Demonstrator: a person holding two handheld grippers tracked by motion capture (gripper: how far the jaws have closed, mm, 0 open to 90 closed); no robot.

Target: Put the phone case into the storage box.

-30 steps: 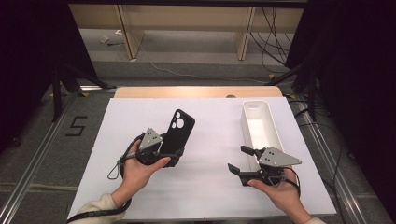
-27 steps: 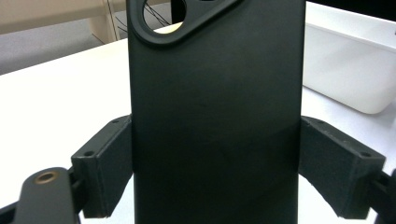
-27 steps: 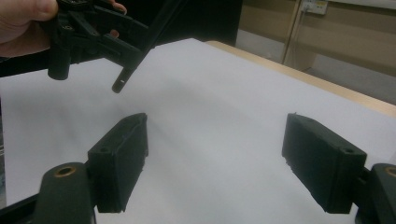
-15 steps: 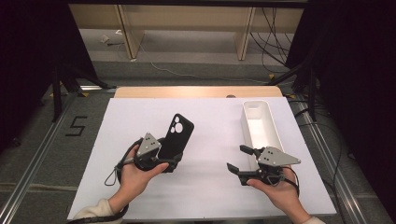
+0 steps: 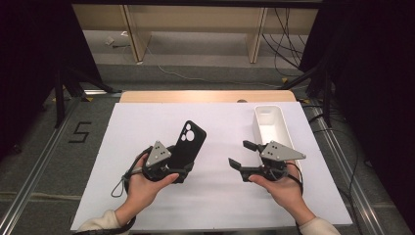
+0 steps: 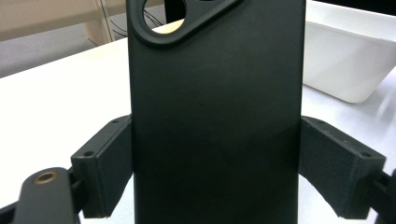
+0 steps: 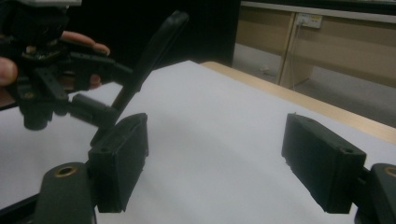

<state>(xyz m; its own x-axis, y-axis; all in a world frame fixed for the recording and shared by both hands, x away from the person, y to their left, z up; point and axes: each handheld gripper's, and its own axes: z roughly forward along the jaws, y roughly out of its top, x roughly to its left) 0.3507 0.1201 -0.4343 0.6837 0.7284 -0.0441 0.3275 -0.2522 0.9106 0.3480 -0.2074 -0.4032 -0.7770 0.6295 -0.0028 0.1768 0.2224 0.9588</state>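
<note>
We see a table (image 5: 215,205) covered with a white sheet, and a person's two hands come in from its near edge, each one with a claw.

The left claw (image 5: 182,169) is closed on a black phone case (image 5: 187,145). In the left gripper view the two jaws press on the long sides of the phone case (image 6: 215,116), one on each side, near its lower end. The back of the case faces the camera, and the camera cutout is at the top. In the high view the case rises at a slant from the claw, toward the far edge of the table, with the cutout end highest. It is over the left half of the table, closer to the near edge than to the far one. The left hand (image 5: 142,188) holds the gripper body from below.

The right claw (image 5: 243,154) is wide open and holds nothing. In the right gripper view its two jaws stand well apart, with bare white table surface between them. The same view shows the left claw and the tilted case farther off at the upper left. The right hand (image 5: 281,188) is over the right half of the table, near the near edge.

A white rectangular bin (image 5: 272,128) stands along the right edge of the table, just beyond the right claw. We cannot tell if the two touch.
</note>
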